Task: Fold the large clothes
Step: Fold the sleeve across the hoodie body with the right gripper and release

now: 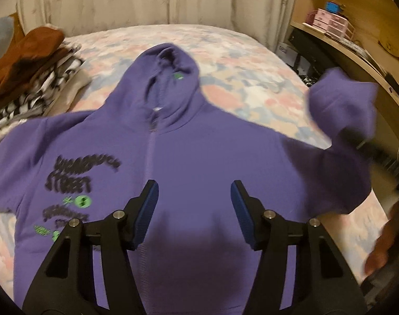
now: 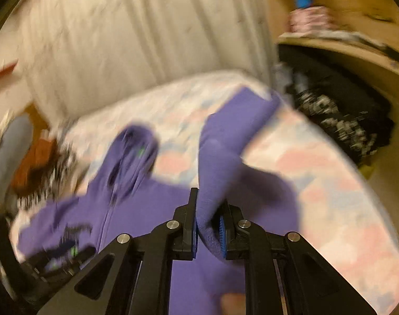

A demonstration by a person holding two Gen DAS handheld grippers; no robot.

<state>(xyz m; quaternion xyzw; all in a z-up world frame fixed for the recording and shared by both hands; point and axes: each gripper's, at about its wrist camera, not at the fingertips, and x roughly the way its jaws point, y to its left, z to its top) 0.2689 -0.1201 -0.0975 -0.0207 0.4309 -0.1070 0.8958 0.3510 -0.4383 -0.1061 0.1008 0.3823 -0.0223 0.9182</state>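
Note:
A purple zip hoodie [image 1: 199, 144] lies face up on the bed, hood [image 1: 168, 73] pointing away, with black lettering and green marks [image 1: 73, 181] on its chest. My left gripper [image 1: 194, 189] hovers open over the hoodie's front, nothing between its blue pads. My right gripper [image 2: 209, 210] is shut on the hoodie's sleeve [image 2: 225, 141], which rises from the jaws and trails off across the bed. In the left wrist view that lifted sleeve [image 1: 341, 105] hangs blurred at the right, above the mattress.
The bed [image 1: 238, 52] has a pink and blue patterned sheet. A pile of folded clothes [image 1: 28, 73] sits at its left edge. A wooden shelf unit [image 1: 356, 13] with pink boxes stands close on the right. A pale curtain hangs behind. A person's hand [image 1: 380, 246] shows at lower right.

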